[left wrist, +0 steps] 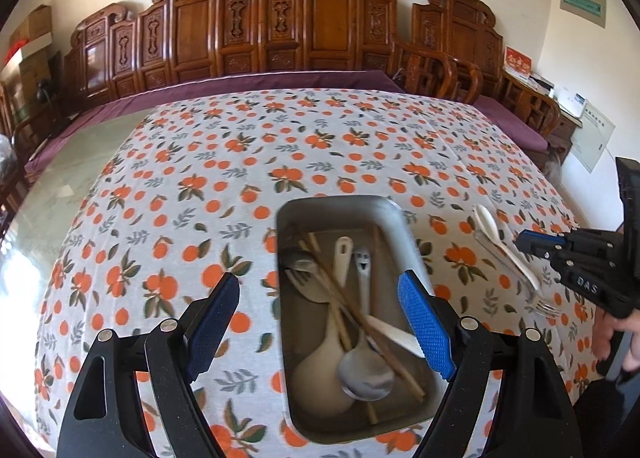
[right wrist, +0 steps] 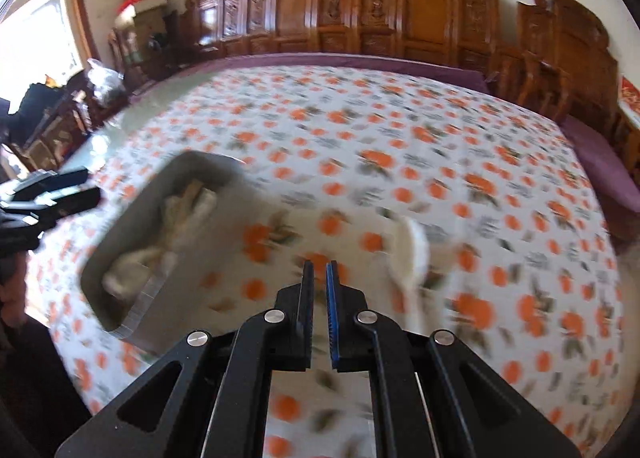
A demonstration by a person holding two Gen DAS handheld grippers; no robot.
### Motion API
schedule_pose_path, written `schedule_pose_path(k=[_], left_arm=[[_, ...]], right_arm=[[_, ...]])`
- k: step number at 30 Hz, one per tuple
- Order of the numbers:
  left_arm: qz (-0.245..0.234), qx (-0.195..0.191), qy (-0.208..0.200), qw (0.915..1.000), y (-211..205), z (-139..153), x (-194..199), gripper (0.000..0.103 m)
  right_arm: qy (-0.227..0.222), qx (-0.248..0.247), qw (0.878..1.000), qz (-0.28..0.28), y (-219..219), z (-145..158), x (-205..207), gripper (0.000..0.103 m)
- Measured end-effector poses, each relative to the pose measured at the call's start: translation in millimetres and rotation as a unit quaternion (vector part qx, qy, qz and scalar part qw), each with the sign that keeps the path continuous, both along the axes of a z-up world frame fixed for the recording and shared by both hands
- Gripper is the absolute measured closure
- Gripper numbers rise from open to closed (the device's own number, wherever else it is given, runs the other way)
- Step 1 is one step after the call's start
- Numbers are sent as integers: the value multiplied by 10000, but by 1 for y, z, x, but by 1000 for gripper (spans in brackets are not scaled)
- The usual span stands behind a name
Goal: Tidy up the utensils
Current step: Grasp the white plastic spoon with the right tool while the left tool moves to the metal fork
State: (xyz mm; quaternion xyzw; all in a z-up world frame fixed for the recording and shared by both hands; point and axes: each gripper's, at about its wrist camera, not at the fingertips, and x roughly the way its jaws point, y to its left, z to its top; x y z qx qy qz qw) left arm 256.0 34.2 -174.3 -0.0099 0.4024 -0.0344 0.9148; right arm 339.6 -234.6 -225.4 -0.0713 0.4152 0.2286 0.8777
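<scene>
A metal tray (left wrist: pixel 288 218) sits on the orange-patterned tablecloth and holds spoons, a fork, chopsticks and a white spoon (left wrist: pixel 344 258). My left gripper (left wrist: pixel 320 290) is open and empty, hovering over the tray's left part. A white spoon (left wrist: pixel 490 224) and a clear-handled fork (left wrist: pixel 540 304) lie on the cloth to the tray's right. My right gripper (right wrist: pixel 319 270) is shut and empty above the cloth; it also shows in the left wrist view (left wrist: pixel 528 244). The right wrist view is blurred; the tray (right wrist: pixel 136 314) lies to its left and the white spoon (right wrist: pixel 414 254) to its right.
Carved wooden bench backs (left wrist: pixel 312 18) and chairs (left wrist: pixel 436 70) line the far side behind a purple cushion. A bare glass table strip (left wrist: pixel 72 162) lies left of the cloth. Boxes (left wrist: pixel 32 38) are stacked at far left.
</scene>
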Motion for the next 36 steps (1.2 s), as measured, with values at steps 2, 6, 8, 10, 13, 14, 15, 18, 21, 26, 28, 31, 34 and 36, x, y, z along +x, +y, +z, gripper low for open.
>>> schedule_pose_path(k=[2, 6, 8, 10, 13, 14, 15, 18, 21, 26, 28, 31, 34, 36], left_arm=[[-34, 4, -1, 10000, -8, -1, 1, 25], [-86, 4, 27, 10000, -20, -4, 3, 25], [-114, -9, 59, 9999, -27, -6, 4, 25], [-167, -15, 77, 9998, -33, -8, 5, 25], [-242, 16, 81, 9997, -44, -10, 5, 25], [-263, 20, 91, 9996, -47, -11, 5, 25], [-279, 27, 100, 9996, -49, -11, 5, 25], [-317, 57, 127, 9994, -57, -14, 5, 25], [-327, 60, 140, 9993, -63, -16, 6, 25], [-360, 117, 180, 9991, -73, -21, 4, 25], [-386, 119, 178, 9990, -76, -21, 2, 25], [-412, 155, 189, 9989, -82, -22, 0, 25], [-446, 121, 180, 9988, -90, -19, -4, 25], [-489, 60, 139, 9987, -94, -16, -8, 25]], right_arm=[[6, -115, 9999, -94, -16, -8, 5, 94], [57, -165, 9995, -250, -39, -28, 15, 79], [133, -216, 9993, -278, -45, -40, 19, 79], [226, -267, 9989, -308, -49, -50, 23, 79], [289, -277, 9986, -336, -54, -58, 28, 79], [299, -255, 9986, -340, -55, -59, 29, 79], [299, -241, 9988, -320, -55, -60, 31, 79], [272, -290, 9988, -286, -51, -63, 34, 79], [237, -420, 9986, -225, -45, -66, 35, 79], [237, -471, 9984, -200, -42, -65, 34, 93], [273, -429, 9985, -209, -45, -65, 34, 94], [274, -329, 9987, -288, -54, -62, 33, 94], [232, -179, 9987, -407, -67, -57, 31, 94], [219, -115, 9985, -485, -77, -55, 30, 94]])
